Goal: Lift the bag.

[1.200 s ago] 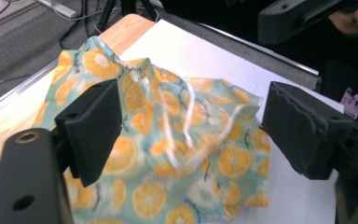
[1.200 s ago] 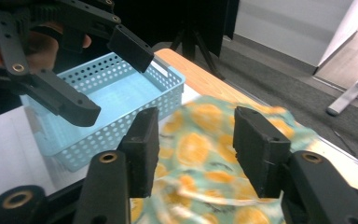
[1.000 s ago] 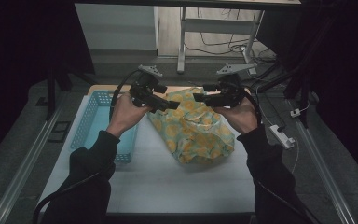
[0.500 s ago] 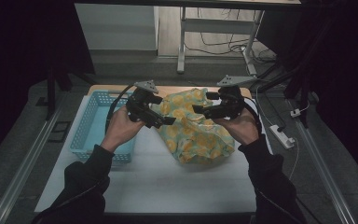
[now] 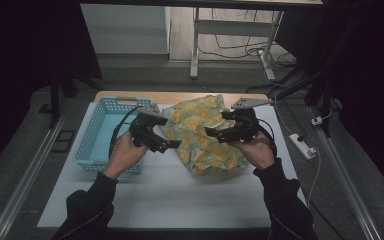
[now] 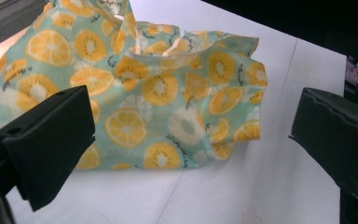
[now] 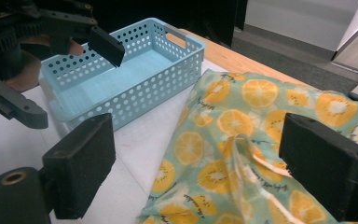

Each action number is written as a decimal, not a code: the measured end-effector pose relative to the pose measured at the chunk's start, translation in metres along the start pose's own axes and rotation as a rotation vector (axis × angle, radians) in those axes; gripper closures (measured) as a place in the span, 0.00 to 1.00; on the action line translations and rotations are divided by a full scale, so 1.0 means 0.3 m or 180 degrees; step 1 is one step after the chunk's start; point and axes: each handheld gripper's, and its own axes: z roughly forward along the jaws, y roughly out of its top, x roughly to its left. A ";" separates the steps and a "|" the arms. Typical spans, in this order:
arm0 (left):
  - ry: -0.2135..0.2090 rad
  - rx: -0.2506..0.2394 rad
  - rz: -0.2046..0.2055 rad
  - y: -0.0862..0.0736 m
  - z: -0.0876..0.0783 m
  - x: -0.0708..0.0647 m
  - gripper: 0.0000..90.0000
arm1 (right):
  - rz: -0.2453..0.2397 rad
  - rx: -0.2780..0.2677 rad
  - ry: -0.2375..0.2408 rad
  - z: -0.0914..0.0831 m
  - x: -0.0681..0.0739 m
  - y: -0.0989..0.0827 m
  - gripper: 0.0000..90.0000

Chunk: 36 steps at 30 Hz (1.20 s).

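- I am holding my left gripper (image 5: 172, 144) just off the left edge of the citrus-print cloth (image 5: 205, 135), with its jaws standing wide apart and nothing between them.
- In the left gripper view the cloth (image 6: 158, 88) is lying bunched on the white table mat (image 6: 270, 186) ahead of my open jaws, clear of both pads.
- I am holding my right gripper (image 5: 211, 132) over the cloth's right half; its jaws have just been opening and are gaping now, with no pad pressing on the fabric.
- In the right gripper view a raised fold of the cloth (image 7: 247, 149) is standing between my spread jaws.
- The cloth is sitting crumpled in the middle of the mat (image 5: 180, 200), with its far edge reaching toward the wooden table edge (image 5: 130, 96).
- The light blue perforated basket (image 5: 92, 135) is standing just left of the cloth, beside my left hand (image 5: 125, 155).
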 end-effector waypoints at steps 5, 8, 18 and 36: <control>0.0038 0.0011 -0.0040 -0.058 0.007 -0.006 0.00 | 0.0010 -0.0017 0.0032 0.020 0.015 -0.046 0.08; 0.0062 -0.0021 -0.0063 -0.089 0.008 -0.011 0.00 | -0.0003 -0.0006 0.0030 0.031 0.022 -0.070 0.06; 0.0181 -0.0063 -0.0130 -0.152 0.001 -0.020 0.00 | -0.0065 0.0036 -0.0016 0.057 0.031 -0.131 0.01; 0.0221 -0.0091 -0.0204 -0.242 -0.028 -0.050 0.00 | -0.0081 0.0088 -0.0073 0.037 0.043 -0.221 0.00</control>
